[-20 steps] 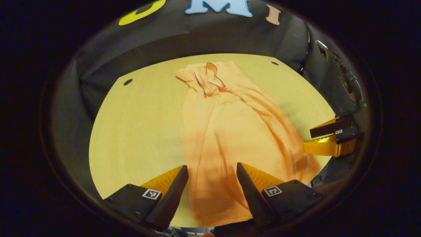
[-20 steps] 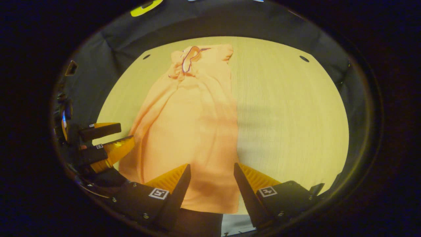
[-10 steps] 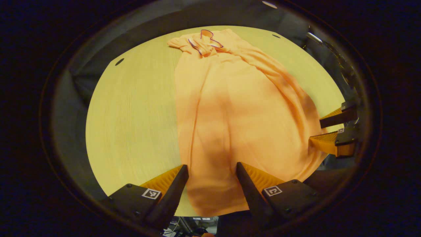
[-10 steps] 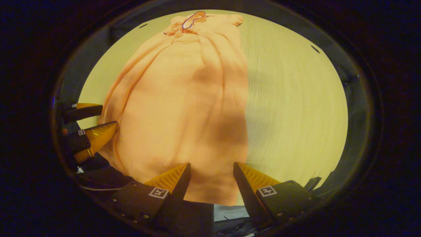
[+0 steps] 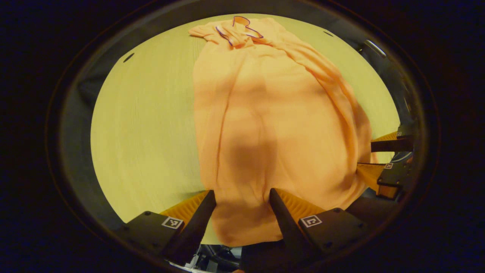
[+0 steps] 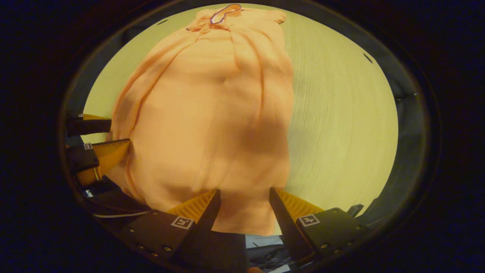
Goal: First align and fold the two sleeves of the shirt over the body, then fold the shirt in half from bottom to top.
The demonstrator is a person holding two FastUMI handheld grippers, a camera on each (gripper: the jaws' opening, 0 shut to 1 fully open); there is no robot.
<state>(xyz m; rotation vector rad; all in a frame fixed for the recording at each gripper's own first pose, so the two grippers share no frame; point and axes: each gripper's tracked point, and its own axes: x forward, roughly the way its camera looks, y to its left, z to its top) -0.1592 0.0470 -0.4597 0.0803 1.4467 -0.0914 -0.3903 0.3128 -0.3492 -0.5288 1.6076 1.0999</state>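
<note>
Left gripper view: the left gripper (image 5: 242,197), jaws wide open, straddles the near hem of an orange shirt (image 5: 273,113) lying lengthwise on the bench (image 5: 144,125). Right gripper view: the right gripper (image 6: 244,195), jaws equally open, straddles the hem's other corner

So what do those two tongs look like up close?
The left tongs and the right tongs look alike. Each has two long pointed fingers, wedge-shaped, with ribbed sides. Every finger sits on a chunky black block held by small screws, and each block wears a little white square tag with a black pattern.
</note>
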